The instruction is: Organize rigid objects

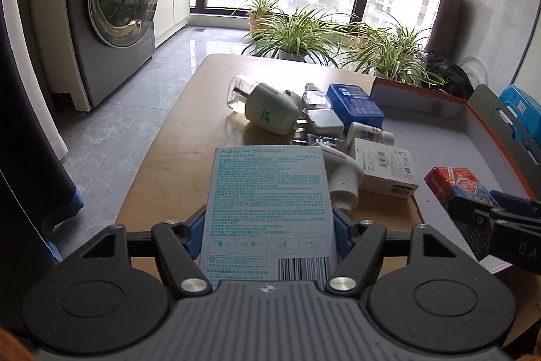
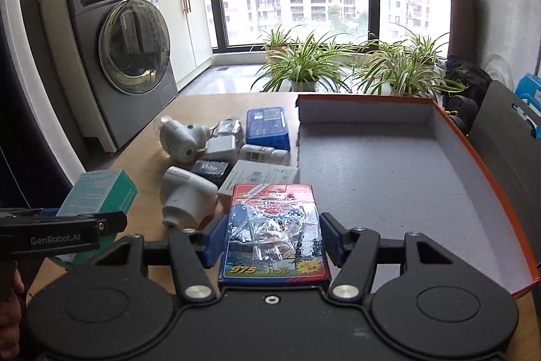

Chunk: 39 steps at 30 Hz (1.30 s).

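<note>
Behind the wooden table [image 2: 148, 158] a washing machine [image 2: 132, 46] stands far left and spider plants [image 2: 304, 63] line the window. On the right half of the table lies an open orange-rimmed tray [image 2: 473, 151] with a bare grey floor. The left gripper [image 1: 268, 237] has its jaws closed on the sides of a teal adhesive bandage box [image 1: 267, 198], held above the near table edge; the right gripper [image 2: 270, 237] is clamped on a red and blue card pack [image 2: 274, 225] at the tray's near left corner. Neither of the 2 items looks to be in the tray yet. The loose pile [image 2: 230, 151] sits just left of the tray wall: 2 white plug-in units, a blue box, a small bottle, a white carton. The risks, as I judge them: the glossy wrap on the card pack could slip between the pads; the 2 grippers, close together, could collide if both swing toward the tray; and a low pass by the bandage box could clip the pile or catch the tray wall.
</note>
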Tool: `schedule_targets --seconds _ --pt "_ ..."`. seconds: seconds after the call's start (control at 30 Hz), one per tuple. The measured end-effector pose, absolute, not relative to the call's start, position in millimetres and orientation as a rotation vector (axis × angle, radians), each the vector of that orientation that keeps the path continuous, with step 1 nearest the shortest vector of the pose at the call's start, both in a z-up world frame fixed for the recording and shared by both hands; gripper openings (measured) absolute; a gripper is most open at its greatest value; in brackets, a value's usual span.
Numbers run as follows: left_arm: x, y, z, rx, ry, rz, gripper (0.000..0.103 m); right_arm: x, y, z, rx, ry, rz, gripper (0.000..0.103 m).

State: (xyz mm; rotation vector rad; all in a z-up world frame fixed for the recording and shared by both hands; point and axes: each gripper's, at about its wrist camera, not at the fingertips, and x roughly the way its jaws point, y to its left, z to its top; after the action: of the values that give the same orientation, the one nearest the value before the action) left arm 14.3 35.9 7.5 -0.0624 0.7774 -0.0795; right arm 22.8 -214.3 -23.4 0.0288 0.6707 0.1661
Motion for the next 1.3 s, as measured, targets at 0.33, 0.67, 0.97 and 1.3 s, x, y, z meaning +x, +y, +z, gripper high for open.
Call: schedule_targets --seconds 0.33,0.67,0.97,1.3 --pt "30 -25 25 -0.029 0.739 -0.207 0.072 31 -278 -4 0.055 0.608 0.049 0.071" --pt "63 -85 27 -0.012 0.727 -0.294 0.072 51 -321 9 0.048 0.57 0.017 0.071" --pt "85 -117 33 -0.01 0.724 -0.296 0.072 83 -345 13 0.05 0.564 0.043 0.071" --pt "111 -130 34 -0.002 0.735 -0.244 0.072 131 -354 15 0.039 0.555 0.097 0.071"
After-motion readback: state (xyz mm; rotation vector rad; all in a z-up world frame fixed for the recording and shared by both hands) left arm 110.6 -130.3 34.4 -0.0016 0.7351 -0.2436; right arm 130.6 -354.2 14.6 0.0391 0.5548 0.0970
